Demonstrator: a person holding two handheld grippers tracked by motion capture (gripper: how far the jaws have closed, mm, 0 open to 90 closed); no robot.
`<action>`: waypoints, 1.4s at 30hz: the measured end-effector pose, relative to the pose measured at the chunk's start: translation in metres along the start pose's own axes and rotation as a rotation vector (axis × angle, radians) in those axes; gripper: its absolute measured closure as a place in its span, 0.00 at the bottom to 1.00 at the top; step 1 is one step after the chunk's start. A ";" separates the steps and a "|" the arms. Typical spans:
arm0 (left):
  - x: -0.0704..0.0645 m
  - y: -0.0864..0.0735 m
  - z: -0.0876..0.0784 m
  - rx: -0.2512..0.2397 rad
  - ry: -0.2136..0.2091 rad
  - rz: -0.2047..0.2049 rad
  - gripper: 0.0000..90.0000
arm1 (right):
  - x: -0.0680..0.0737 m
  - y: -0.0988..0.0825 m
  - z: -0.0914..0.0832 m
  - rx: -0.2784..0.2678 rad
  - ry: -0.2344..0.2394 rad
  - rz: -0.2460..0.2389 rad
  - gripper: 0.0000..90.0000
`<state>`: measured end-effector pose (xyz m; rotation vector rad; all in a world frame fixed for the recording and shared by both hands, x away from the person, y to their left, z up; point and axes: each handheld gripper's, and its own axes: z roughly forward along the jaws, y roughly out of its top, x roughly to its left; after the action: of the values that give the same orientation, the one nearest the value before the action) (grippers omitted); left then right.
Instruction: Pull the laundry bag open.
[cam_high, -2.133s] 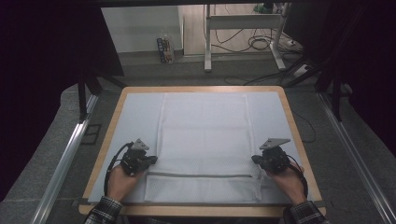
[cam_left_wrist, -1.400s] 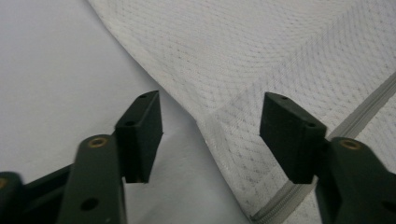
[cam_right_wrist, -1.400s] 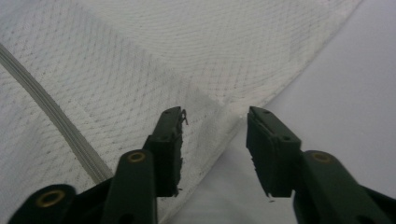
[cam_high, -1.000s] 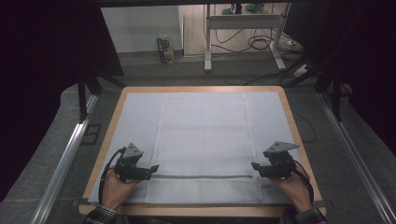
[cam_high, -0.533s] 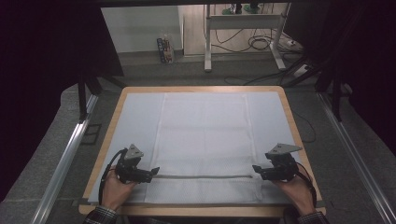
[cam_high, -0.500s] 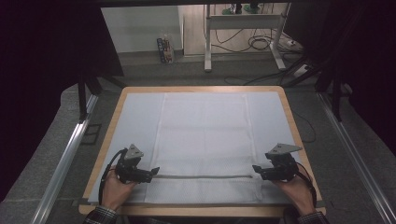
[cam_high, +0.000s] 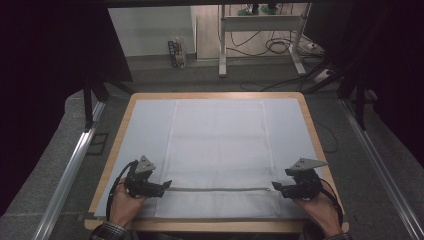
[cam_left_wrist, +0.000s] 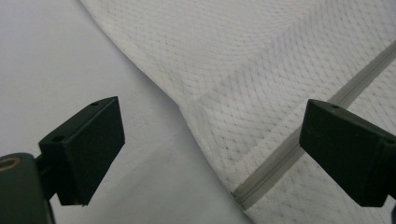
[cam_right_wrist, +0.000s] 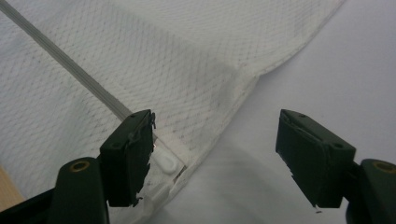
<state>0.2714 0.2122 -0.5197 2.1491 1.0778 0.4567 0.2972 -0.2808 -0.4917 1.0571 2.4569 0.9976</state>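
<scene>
The mesh bag (cam_high: 218, 155) is white and flat. It lies spread out on the pale sheet (cam_high: 145, 125) that covers the wooden counter (cam_high: 120, 117). The bag stretches between the two hand-held grippers and far out ahead of them.

A grey zipper (cam_high: 218, 189) runs across the bag, straight from one hand-held gripper to the other.

The left hand-held gripper (cam_high: 162, 186) sits low at the bag's left edge, at the left end of the zipper. Its jaws have just been opening, and now they stand wide apart. In the left gripper view the bag's edge (cam_left_wrist: 191, 116) and the zipper end (cam_left_wrist: 247, 191) lie between the jaws, but the pads do not press on them. It holds nothing.

The right hand-held gripper (cam_high: 276, 187) sits low at the bag's right edge, at the other end of the zipper. Its jaws stand apart too and grip nothing. In the right gripper view the small white zipper pull (cam_right_wrist: 164, 162) lies just beside one pad (cam_right_wrist: 128, 154).
</scene>
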 end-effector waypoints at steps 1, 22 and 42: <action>-0.001 -0.001 -0.001 0.004 0.000 0.008 0.07 | 0.000 -0.001 -0.001 0.002 0.003 0.003 0.29; -0.005 -0.003 0.004 0.045 0.010 0.041 0.08 | 0.027 -0.014 0.016 0.164 -0.007 -0.077 0.11; -0.009 0.000 0.004 0.038 0.021 0.071 0.08 | 0.041 -0.015 0.010 0.172 -0.029 -0.039 0.91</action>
<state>0.2682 0.2032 -0.5227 2.2265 1.0323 0.4961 0.2664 -0.2537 -0.5091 1.0623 2.5665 0.7648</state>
